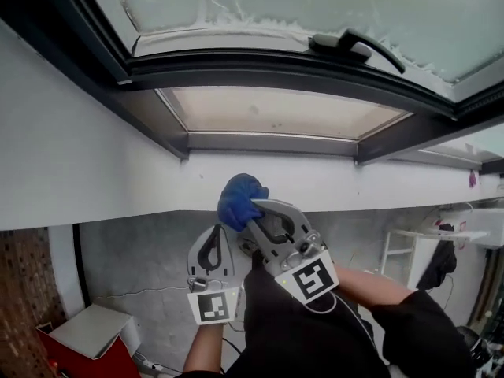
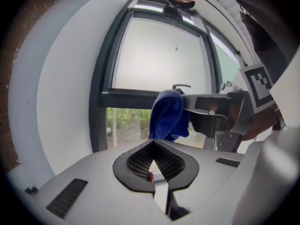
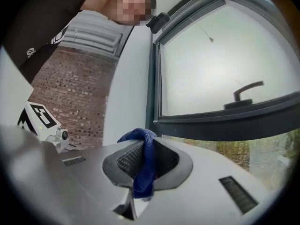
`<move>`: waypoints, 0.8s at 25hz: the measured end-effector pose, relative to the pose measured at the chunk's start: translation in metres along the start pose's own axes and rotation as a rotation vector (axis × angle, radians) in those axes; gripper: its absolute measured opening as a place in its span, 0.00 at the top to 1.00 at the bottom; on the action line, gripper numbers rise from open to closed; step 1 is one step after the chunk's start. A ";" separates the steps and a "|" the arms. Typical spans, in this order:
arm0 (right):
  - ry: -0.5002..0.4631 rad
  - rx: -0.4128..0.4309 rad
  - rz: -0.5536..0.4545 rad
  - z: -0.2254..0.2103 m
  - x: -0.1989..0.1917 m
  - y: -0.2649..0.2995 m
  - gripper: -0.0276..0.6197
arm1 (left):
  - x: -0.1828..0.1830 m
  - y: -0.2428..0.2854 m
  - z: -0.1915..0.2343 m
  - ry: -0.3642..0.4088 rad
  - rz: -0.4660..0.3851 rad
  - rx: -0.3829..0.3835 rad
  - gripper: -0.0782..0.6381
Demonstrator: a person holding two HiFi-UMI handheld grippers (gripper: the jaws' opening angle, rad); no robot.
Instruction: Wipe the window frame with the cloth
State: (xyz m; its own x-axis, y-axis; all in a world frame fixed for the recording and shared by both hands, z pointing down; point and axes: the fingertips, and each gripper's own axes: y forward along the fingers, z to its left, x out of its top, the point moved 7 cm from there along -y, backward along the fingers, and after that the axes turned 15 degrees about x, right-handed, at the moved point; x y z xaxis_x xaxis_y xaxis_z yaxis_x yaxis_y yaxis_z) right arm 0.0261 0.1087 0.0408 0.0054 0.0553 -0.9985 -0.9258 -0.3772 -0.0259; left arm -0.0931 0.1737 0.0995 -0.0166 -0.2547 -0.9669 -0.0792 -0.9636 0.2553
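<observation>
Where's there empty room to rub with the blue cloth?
The bottom frame rail is bare between its two corners, and so is the white wall under it. The handle crowds the upper bar.

cloth: blue, bunched, clamped in right claw, loose end hanging below jaws, held just under frame, apart from it | frame: dark grey, horizontal bar across middle carrying black handle

Cloth middle (likely pinched) hidden
</observation>
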 end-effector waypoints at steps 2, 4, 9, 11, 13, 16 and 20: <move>-0.001 -0.062 -0.004 -0.010 0.006 -0.029 0.92 | 0.006 0.000 -0.021 0.011 -0.001 -0.033 0.88; 0.003 -0.117 -0.014 -0.018 0.010 -0.057 0.92 | 0.012 0.000 -0.041 0.029 -0.003 -0.059 0.88; -0.006 -0.190 -0.012 -0.025 0.015 -0.138 0.92 | 0.026 -0.008 -0.110 0.051 -0.066 -0.102 0.88; 0.005 -0.194 -0.010 -0.028 0.016 -0.174 0.92 | 0.030 -0.017 -0.143 0.042 -0.086 -0.098 0.88; 0.020 -0.206 -0.013 -0.035 0.018 -0.215 0.92 | 0.030 -0.028 -0.179 0.039 -0.095 -0.097 0.88; 0.015 -0.240 -0.038 -0.045 0.023 -0.279 0.92 | 0.031 -0.049 -0.233 0.060 -0.105 -0.110 0.88; 0.003 -0.257 -0.053 -0.046 0.026 -0.362 0.92 | 0.035 -0.083 -0.305 0.071 -0.127 -0.116 0.88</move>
State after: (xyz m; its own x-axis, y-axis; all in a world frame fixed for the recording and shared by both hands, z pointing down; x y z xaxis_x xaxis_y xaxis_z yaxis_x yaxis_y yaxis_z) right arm 0.3784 0.2037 0.0215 0.0524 0.0784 -0.9955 -0.7975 -0.5967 -0.0890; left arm 0.2171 0.2205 0.0460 0.0571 -0.1313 -0.9897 0.0396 -0.9902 0.1337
